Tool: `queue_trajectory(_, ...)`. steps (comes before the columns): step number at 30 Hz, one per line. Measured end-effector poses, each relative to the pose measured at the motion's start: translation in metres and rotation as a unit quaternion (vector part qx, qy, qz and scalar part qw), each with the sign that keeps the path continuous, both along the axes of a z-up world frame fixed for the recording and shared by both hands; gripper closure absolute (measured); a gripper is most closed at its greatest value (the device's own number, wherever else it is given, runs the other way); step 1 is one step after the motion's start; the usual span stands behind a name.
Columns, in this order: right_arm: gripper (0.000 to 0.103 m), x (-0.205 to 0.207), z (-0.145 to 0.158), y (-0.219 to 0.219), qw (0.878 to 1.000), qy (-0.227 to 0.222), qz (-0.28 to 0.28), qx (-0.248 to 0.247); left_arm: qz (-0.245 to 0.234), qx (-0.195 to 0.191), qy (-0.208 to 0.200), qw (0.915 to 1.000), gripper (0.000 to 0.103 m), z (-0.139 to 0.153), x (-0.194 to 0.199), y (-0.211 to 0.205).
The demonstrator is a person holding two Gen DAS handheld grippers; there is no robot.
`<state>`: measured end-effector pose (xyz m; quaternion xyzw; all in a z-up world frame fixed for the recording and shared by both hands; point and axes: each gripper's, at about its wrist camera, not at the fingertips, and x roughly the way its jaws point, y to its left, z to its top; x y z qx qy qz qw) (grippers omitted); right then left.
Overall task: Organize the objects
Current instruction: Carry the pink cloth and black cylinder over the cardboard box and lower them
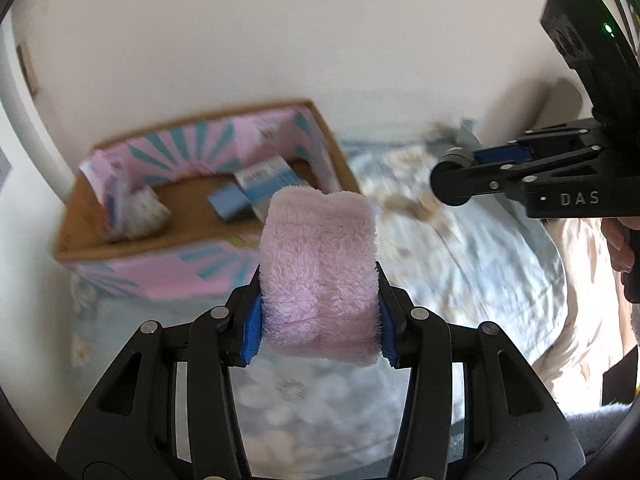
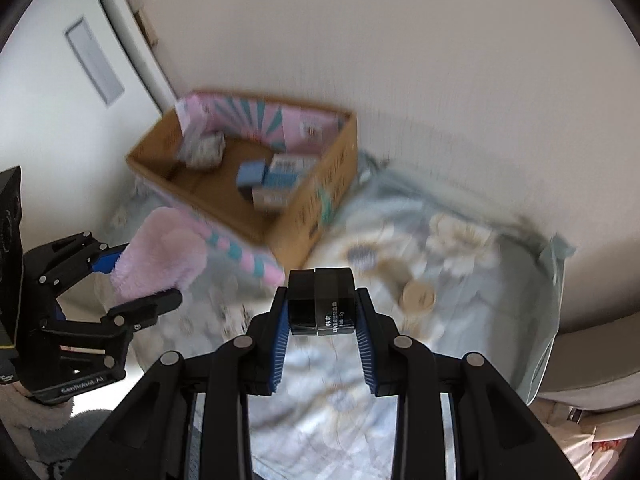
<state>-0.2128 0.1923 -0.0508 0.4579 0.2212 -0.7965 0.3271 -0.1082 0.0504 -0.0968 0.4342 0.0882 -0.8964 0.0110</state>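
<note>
The left gripper [image 1: 320, 312] is closed on a folded pink fluffy cloth [image 1: 320, 276], its blue pads [image 1: 253, 330] pressing into both sides so the cloth stands upright between them, held in the air above the bed [image 1: 304, 392]. The right gripper [image 2: 322, 320] is clamped on a small black box [image 2: 321, 302] with white print on its near face, pinched between its blue pads [image 2: 280, 344] and also lifted off the bedding.

Ahead of both grippers, against the wall, an open cardboard box [image 2: 320, 200] with pink-and-teal flaps sits on the bed. Inside it lie several small blue and white cartons [image 2: 272, 178] toward its right side and a pale crumpled bundle [image 2: 206, 150] in the far left corner; the views are smeared, so what that bundle is remains hard to tell. Just ahead and right of the right gripper, a round beige container [image 2: 418, 298] rests on the floral bedspread [image 2: 440, 240]. From the left wrist view the right gripper appears to the right and further forward, well apart from the cloth.
</note>
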Motion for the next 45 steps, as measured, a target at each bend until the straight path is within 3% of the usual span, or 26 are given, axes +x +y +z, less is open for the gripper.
queue_trajectory(7, 0.074, -0.014, 0.03, -0.05, 1.0, 0.02, -0.005, -0.023, 0.02, -0.013, 0.009, 0.9997, 0.061, 0.019, -0.025, -0.07)
queue_trajectory(14, 0.074, -0.023, 0.034, -0.104, 0.999, 0.022, -0.013, -0.034, 0.028, -0.028, 0.005, 0.9992, 0.061, 0.018, -0.054, -0.134)
queue_trajectory(20, 0.074, -0.032, 0.017, -0.136, 0.999, 0.007, -0.027, -0.038, 0.02, -0.039, -0.009, 0.999, 0.061, 0.004, -0.08, -0.165)
queue_trajectory(33, 0.074, -0.053, -0.053, -0.164, 0.995, -0.065, -0.076, -0.022, 0.005, -0.01, -0.069, 0.9976, 0.061, -0.061, -0.117, -0.195)
queue_trajectory(41, 0.074, -0.055, -0.064, -0.166, 0.994, -0.075, -0.076, -0.019, -0.003, 0.005, -0.087, 0.9962, 0.058, -0.074, -0.123, -0.199)
queue_trajectory(42, 0.074, -0.054, -0.063, -0.166, 0.994, -0.07, -0.077, -0.02, -0.003, 0.005, -0.088, 0.9961, 0.051, -0.074, -0.124, -0.198)
queue_trajectory(43, 0.067, -0.054, -0.063, -0.166, 0.995, -0.067, -0.078, -0.018, -0.003, 0.003, -0.092, 0.9958, 0.028, -0.075, -0.125, -0.197)
queue_trajectory(44, 0.05, -0.054, -0.063, -0.166, 0.995, -0.066, -0.078, -0.018, -0.01, 0.014, -0.088, 0.996, 0.016, -0.073, -0.125, -0.196)
queue_trajectory(45, 0.039, -0.054, -0.063, -0.165, 0.995, -0.064, -0.08, -0.019, -0.012, 0.021, -0.081, 0.9964, 0.001, -0.071, -0.125, -0.196)
